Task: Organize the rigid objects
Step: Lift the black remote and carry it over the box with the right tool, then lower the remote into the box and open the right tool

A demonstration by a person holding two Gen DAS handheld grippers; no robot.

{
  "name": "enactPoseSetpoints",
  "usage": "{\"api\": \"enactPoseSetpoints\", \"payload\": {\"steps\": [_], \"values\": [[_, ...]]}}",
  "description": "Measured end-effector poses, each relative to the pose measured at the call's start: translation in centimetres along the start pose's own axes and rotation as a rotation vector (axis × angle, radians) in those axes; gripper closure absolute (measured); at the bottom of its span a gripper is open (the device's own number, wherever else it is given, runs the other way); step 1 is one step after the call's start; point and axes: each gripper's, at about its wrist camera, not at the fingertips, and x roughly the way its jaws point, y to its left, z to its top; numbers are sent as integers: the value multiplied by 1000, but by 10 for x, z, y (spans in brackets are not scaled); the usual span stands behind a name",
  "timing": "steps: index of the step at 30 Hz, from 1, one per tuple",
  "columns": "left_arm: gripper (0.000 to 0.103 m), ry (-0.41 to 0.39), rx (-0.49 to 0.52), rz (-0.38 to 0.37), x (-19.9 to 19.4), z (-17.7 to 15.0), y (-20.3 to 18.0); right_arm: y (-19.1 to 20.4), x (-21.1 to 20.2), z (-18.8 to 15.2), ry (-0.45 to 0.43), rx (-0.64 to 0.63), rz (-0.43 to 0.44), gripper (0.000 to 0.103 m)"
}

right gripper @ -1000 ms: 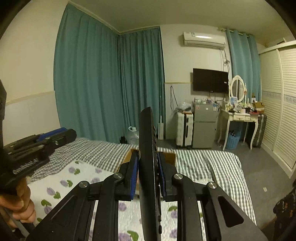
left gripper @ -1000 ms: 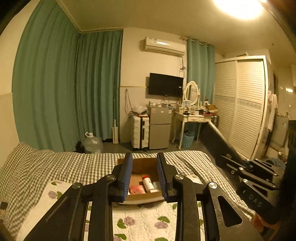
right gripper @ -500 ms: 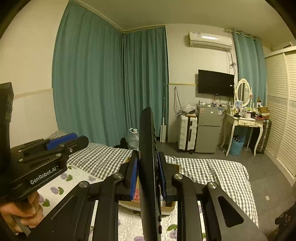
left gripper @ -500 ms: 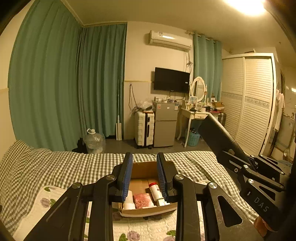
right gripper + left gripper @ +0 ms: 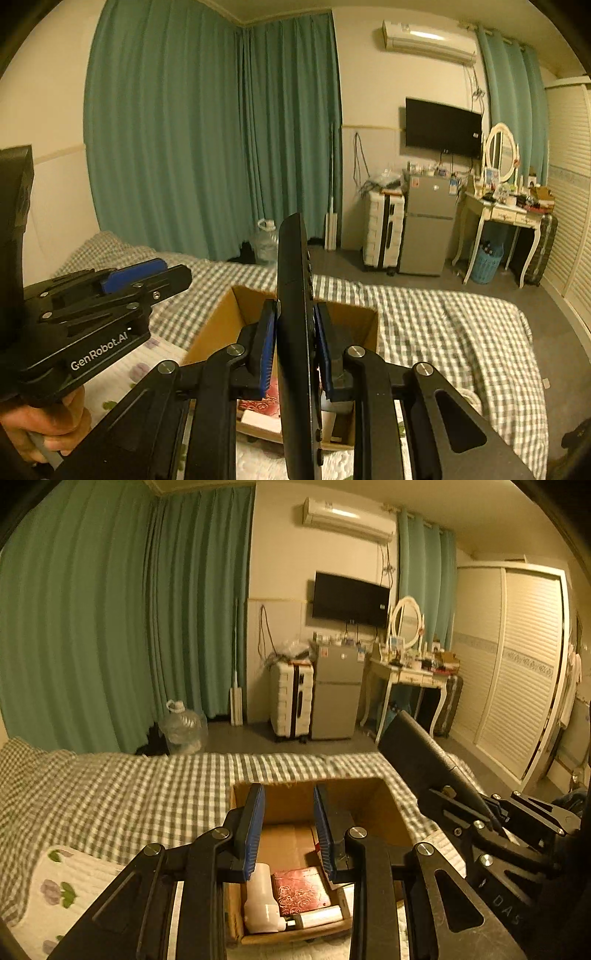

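An open cardboard box point(image 5: 365, 797) sits on the bed and also shows in the right wrist view point(image 5: 225, 317). Inside lie a white bottle point(image 5: 260, 901), a red patterned box point(image 5: 301, 888) and a white tube point(image 5: 319, 917). My left gripper point(image 5: 288, 823) is open and empty, above the box's near side. My right gripper point(image 5: 293, 349) is shut on a long black remote control point(image 5: 293, 295), held edge-up above the box. The remote also shows in the left wrist view point(image 5: 424, 760), at the right.
The bed has a checked sheet point(image 5: 129, 786) and a floral quilt point(image 5: 55, 886). Beyond it stand a water jug point(image 5: 183, 727), a white suitcase point(image 5: 291, 701), a small fridge point(image 5: 336, 698), a dressing table point(image 5: 406, 672) and a wardrobe point(image 5: 517, 664).
Both grippers have moved forward and tilted down towards the box, which now looks larger and nearer. The right gripper still holds the remote.
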Motion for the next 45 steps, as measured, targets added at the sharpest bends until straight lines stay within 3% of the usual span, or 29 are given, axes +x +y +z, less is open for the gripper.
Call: {"api": "enactPoseSetpoints", "payload": {"steps": [8, 16, 20, 26, 30, 33, 35, 37, 41, 44, 45], "values": [[75, 132, 0, 1, 68, -25, 5, -17, 81, -34, 162, -4, 37, 84], [75, 260, 16, 4, 112, -50, 9, -19, 137, -73, 295, -31, 47, 84], [75, 241, 68, 31, 114, -54, 2, -20, 149, -86, 330, -25, 37, 84], [73, 247, 18, 14, 112, -51, 9, -20, 152, -92, 358, -14, 21, 84], [67, 255, -66, -9, 104, -46, 23, -20, 146, -90, 331, -19, -5, 74], [61, 242, -85, 13, 92, -38, 29, -22, 137, -85, 309, -4, -12, 72], [58, 214, -93, 20, 79, -30, 32, -22, 126, -79, 291, 0, -17, 70], [53, 181, -91, 27, 63, -21, 33, -19, 113, -69, 263, -6, -26, 59], [51, 123, -82, 23, 30, -5, 32, -13, 80, -46, 195, -9, -37, 51], [45, 73, -79, 22, -2, 8, 31, -6, 53, -31, 143, -11, -48, 31], [44, 55, -78, 24, -13, 12, 30, -3, 44, -24, 123, -11, -57, 19]]}}
